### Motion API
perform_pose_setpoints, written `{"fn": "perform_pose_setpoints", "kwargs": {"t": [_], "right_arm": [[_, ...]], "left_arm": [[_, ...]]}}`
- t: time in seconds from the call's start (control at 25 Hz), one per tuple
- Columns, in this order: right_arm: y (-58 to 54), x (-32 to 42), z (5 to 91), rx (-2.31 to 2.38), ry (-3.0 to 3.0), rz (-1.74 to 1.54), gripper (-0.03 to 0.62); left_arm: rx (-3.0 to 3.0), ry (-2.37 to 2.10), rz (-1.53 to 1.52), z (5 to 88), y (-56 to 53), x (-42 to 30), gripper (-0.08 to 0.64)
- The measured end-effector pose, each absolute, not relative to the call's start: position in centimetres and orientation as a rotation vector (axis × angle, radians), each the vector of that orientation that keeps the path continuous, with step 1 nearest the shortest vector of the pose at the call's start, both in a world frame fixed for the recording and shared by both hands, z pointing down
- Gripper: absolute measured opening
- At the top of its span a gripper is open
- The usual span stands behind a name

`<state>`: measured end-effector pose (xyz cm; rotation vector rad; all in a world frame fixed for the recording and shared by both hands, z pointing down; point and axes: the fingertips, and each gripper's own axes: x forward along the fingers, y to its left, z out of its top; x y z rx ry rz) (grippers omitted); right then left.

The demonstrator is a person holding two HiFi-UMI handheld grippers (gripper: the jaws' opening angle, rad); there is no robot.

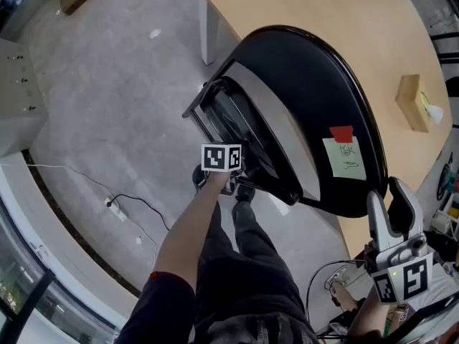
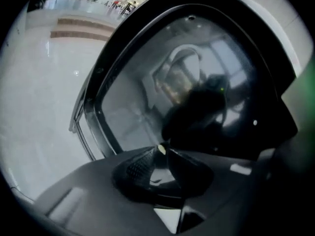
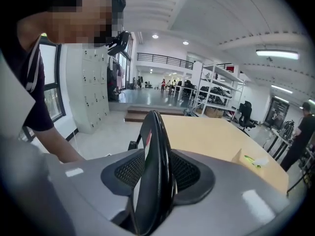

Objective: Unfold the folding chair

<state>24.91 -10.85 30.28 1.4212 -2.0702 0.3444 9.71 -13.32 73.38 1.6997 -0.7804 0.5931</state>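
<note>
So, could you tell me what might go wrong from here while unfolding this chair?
The rim of the folding chair sits between the open jaws of the right hand-held gripper, unclamped, so it could slip or tip. The chair stands right beside the wooden table; swinging it open may knock the table's edge. A floor cable near the person's feet could snag.
</note>
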Motion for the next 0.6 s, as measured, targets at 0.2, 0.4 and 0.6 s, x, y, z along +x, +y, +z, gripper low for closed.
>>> {"fn": "perform_pose_setpoints", "kwargs": {"t": [0.2,0.4,0.6], "right_arm": [[-10.6,25.4,30.4,1.424,-2.094,0.393,0.163],[-10.8,25.9,30.4,1.446,-2.078,0.401,0.128],[-11.0,26.4,30.3,1.481,-2.091,0.395,0.094]], "left_arm": [[1.727,-0.771,0.695,75.6,-13.6,10.3,0.07],[1.73,-0.724,0.6,75.4,-13.4,10.8,0.002],[1.748,-0.704,0.608,75.5,-13.0,10.6,-0.002]]}}
